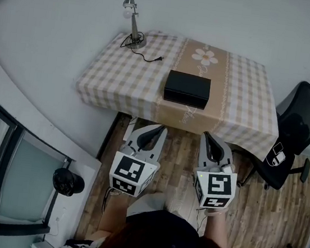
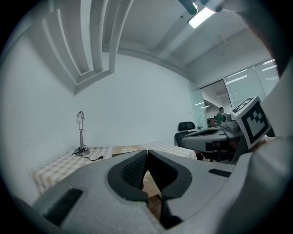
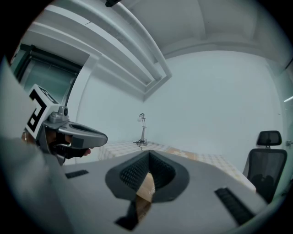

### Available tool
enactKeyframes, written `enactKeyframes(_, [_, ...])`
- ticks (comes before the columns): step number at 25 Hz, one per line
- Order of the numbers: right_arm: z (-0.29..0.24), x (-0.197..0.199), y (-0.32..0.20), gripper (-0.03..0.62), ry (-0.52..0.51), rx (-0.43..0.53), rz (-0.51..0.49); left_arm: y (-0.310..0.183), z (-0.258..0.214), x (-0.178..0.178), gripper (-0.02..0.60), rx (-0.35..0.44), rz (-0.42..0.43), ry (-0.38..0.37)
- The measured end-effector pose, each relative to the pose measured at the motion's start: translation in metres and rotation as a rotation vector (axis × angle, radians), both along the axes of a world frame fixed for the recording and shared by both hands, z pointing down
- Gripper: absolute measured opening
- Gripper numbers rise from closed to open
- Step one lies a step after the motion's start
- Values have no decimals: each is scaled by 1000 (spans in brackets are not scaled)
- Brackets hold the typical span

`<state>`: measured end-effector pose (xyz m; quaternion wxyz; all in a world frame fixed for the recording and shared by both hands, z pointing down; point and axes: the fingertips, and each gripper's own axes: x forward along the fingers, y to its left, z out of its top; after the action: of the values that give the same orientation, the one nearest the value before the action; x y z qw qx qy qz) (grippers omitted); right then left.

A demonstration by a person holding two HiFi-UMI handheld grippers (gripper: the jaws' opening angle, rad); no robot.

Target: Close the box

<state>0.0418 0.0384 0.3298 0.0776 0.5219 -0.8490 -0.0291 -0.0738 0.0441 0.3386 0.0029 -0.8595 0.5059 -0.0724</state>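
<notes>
While the person stands back from the table (image 1: 113, 77), both tools hang low over the wooden floor (image 1: 256, 214), well short of the cloth's edge. The left gripper (image 1: 155, 130) has its jaws pressed together with nothing between them, and the right gripper (image 1: 207, 138) is clenched the same way on nothing; the two are side by side, apart from each other, tips pointing toward the table. The black box (image 1: 187, 88) sits on the brown runner down the middle of the checked tablecloth, near the front edge, and its top looks flat and down. A small desk lamp (image 1: 131, 22) stands at the far left corner, its cord and plug (image 1: 150, 58) trailing across the cloth. A black office chair (image 1: 297, 135) is just beside the table's right end.
</notes>
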Motion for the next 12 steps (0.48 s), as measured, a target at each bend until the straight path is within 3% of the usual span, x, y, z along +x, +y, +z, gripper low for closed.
enactKeyframes(12, [-3,8,29,17,7,5,-14,31,-2,10,28,5,-8,-8])
